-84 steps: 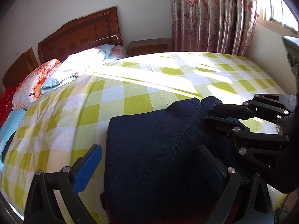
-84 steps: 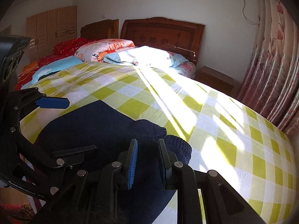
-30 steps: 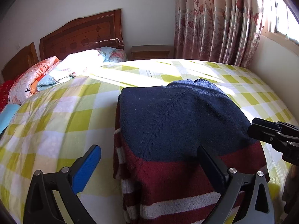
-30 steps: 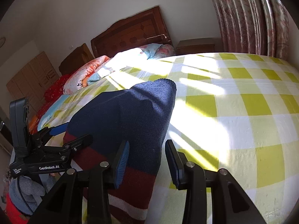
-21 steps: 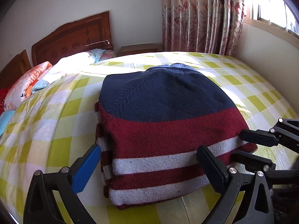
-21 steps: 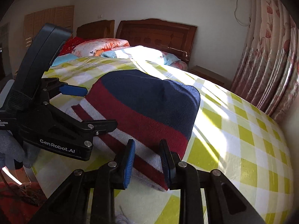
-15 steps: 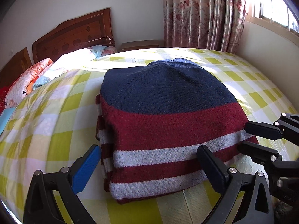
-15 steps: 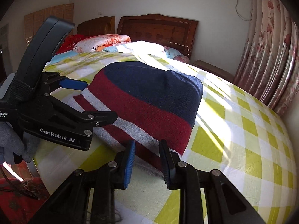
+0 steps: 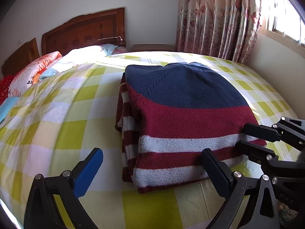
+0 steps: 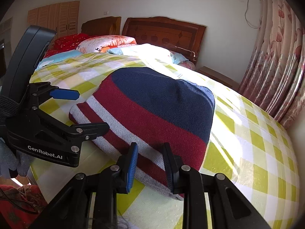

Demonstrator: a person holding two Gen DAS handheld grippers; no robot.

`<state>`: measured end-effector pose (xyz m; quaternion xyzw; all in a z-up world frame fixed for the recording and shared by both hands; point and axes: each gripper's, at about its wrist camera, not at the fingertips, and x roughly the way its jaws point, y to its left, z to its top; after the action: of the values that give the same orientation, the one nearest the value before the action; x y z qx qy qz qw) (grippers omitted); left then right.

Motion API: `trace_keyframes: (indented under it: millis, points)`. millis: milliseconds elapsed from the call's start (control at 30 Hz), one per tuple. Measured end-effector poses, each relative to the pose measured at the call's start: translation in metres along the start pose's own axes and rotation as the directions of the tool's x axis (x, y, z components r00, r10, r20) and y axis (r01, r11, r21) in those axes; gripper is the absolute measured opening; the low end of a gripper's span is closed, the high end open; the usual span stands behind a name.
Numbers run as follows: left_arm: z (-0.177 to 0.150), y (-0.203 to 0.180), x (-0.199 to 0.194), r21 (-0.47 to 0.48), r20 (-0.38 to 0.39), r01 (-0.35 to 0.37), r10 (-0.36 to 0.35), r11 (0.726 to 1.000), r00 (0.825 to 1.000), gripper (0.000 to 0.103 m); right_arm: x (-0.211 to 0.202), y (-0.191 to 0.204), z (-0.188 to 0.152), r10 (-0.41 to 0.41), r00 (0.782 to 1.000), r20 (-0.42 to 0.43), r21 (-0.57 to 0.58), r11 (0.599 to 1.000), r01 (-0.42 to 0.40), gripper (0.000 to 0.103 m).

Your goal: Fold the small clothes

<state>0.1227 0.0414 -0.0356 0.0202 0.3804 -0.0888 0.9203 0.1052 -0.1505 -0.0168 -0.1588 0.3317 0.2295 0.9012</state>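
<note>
We hold both grippers angled downward, side by side: the left gripper (image 9: pixel 152 164) has its jaws spread wide and empty, its blue pad (image 9: pixel 87 171) facing inward. The right gripper (image 10: pixel 149 162) has its jaws narrowly parted after just closing partway, nothing pinched between them. A grey-gloved hand (image 10: pixel 11 162) grips the left gripper's handle.

- Knit sweater (image 9: pixel 183 118), folded into a compact, roughly rectangular stack, several layers thick.
- Colours: navy blue across the far part; dark red band below it; red and pale grey-white stripes along the near part.
- Left side shows stacked folded edges, striped red and white.
- Lies flat on the yellow-and-white checked bedsheet (image 9: pixel 63 118), near the foot edge of the bed.
- Far right corner catches sunlight; top surface smooth, slightly domed.
</note>
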Motion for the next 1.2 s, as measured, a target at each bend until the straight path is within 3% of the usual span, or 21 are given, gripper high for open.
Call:
trace_keyframes:
  millis: [133,267,367,567,733,833,933,1033,1100,1167,1200]
  points:
    - [-0.001,0.000,-0.001,-0.003,0.005,0.005,-0.005,1.000,1.000,0.103,0.000,0.001,-0.006,0.016,0.999,-0.044,-0.020,1.000,-0.017,0.027]
    - [-0.001,-0.002,-0.002,0.007,0.007,-0.003,0.002,1.000,1.000,0.103,-0.013,-0.006,-0.008,0.010,1.000,0.004,0.019,1.000,-0.010,0.027]
    - [-0.001,-0.003,-0.001,0.008,0.000,-0.002,0.002,1.000,1.000,0.103,-0.008,-0.013,-0.018,0.010,0.999,-0.041,0.033,0.999,-0.009,0.027]
    - [-0.002,-0.002,-0.002,0.006,0.005,-0.014,0.014,1.000,1.000,0.103,-0.015,-0.017,-0.021,0.039,0.999,-0.014,0.066,0.997,-0.037,0.027]
    - [-0.015,-0.008,-0.028,0.019,0.087,-0.050,0.048,0.999,0.995,0.103,-0.033,-0.017,-0.028,0.032,0.999,0.009,0.088,0.996,-0.032,0.027]
    - [-0.023,-0.006,-0.057,-0.006,0.156,-0.030,0.031,1.000,0.987,0.103,-0.066,-0.017,-0.034,0.014,0.995,0.096,0.115,0.993,-0.025,0.027]
    - [-0.020,-0.005,-0.096,-0.031,0.266,-0.033,0.040,0.999,0.963,0.103,-0.105,-0.022,-0.037,-0.039,0.979,0.198,0.167,0.986,0.006,0.028]
    - [-0.013,-0.003,-0.140,-0.110,0.406,-0.045,0.086,0.993,0.910,0.103,-0.145,-0.025,-0.038,-0.130,0.941,0.313,0.230,0.972,0.058,0.041]
    - [-0.013,-0.003,-0.156,-0.186,0.442,-0.068,0.145,0.980,0.885,0.103,-0.165,-0.024,-0.036,-0.207,0.906,0.369,0.267,0.957,0.109,0.073]
    - [-0.013,-0.004,-0.158,-0.219,0.441,-0.049,0.144,0.974,0.886,0.103,-0.174,-0.022,-0.039,-0.251,0.883,0.397,0.291,0.947,0.138,0.079]
    - [-0.015,-0.006,-0.155,-0.217,0.427,-0.028,0.120,0.976,0.896,0.103,-0.174,-0.020,-0.041,-0.245,0.885,0.395,0.288,0.948,0.134,0.079]
